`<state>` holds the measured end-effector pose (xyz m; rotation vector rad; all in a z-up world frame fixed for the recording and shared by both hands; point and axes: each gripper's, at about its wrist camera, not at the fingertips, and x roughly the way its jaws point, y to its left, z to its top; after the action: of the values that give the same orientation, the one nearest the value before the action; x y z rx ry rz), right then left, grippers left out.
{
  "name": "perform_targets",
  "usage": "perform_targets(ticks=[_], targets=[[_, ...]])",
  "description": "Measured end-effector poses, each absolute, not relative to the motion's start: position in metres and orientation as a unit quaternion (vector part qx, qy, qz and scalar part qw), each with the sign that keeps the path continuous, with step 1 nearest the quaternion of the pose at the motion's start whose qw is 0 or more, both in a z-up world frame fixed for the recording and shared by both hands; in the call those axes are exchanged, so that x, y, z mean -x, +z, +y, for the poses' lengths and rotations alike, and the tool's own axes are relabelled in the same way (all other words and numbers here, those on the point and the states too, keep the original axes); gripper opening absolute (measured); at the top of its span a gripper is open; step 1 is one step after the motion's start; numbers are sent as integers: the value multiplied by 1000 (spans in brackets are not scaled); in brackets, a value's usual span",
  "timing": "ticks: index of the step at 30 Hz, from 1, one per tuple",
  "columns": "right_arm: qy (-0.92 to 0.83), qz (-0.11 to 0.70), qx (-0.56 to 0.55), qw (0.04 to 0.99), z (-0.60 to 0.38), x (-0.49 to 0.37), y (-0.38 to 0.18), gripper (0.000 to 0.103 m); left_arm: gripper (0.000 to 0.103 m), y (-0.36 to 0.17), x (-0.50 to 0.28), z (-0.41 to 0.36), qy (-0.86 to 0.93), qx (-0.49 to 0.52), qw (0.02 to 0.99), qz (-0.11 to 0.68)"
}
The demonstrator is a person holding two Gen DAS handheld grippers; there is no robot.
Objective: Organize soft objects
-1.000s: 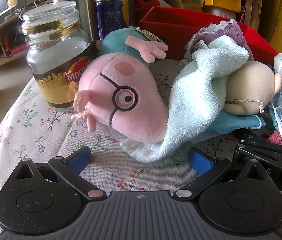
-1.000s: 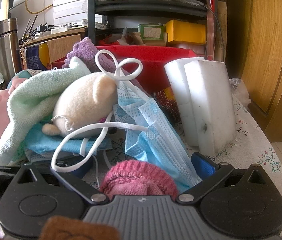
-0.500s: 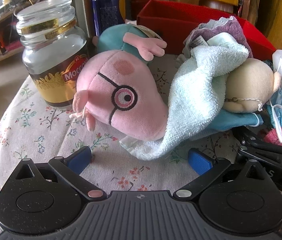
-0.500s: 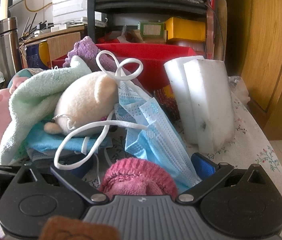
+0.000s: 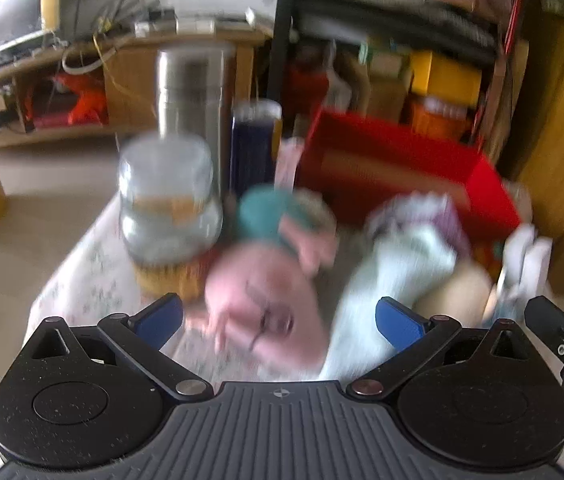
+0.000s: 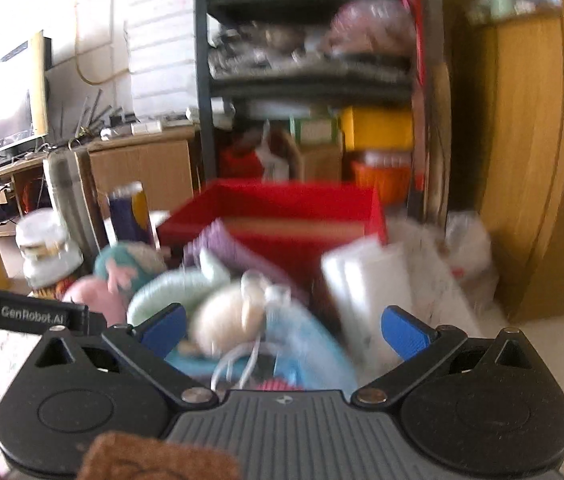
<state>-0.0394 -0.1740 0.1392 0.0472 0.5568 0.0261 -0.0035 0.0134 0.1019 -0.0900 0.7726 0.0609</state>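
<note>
Both views are motion-blurred. A pink pig plush (image 5: 269,296) with a teal body (image 5: 265,212) lies on the flowered tablecloth (image 5: 85,268), next to a pale green towel (image 5: 386,280), a cream plush (image 6: 221,316), a purple cloth (image 6: 225,248) and a blue face mask (image 6: 302,344). A red bin (image 5: 398,168) stands behind them. My left gripper (image 5: 279,320) is open and empty, raised above the pig plush. My right gripper (image 6: 282,330) is open and empty, raised above the cream plush and mask.
A glass coffee jar (image 5: 167,200), a steel flask (image 5: 191,92) and a dark blue can (image 5: 255,140) stand at the back left. White foam blocks (image 6: 366,280) stand right of the pile. A wooden cabinet (image 6: 522,160) is at the right, shelves behind.
Both grippers have lifted up and pulled back quickly from the pile, so the views now look down from higher and show more of the room. Both stay open and empty.
</note>
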Motion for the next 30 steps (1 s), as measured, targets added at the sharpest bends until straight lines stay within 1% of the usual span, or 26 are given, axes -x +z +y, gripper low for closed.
perform_targets(ticks=[3, 6, 9, 16, 25, 30], targets=[[5, 244, -10, 970, -175, 22, 153, 79, 98, 116, -14, 4, 19, 32, 936, 350], [-3, 263, -32, 964, -183, -3, 152, 79, 98, 122, -27, -11, 5, 14, 945, 328], [-20, 252, -52, 966, -194, -18, 147, 79, 98, 120, -31, -16, 3, 12, 949, 315], [-34, 243, -94, 965, -216, -17, 142, 79, 98, 109, -42, -21, -15, 13, 946, 325], [-29, 239, -93, 966, -215, -11, 142, 79, 98, 113, -42, -18, -36, 37, 940, 337], [-28, 234, -94, 967, -216, -11, 142, 79, 98, 117, -40, -21, -42, 27, 945, 324]])
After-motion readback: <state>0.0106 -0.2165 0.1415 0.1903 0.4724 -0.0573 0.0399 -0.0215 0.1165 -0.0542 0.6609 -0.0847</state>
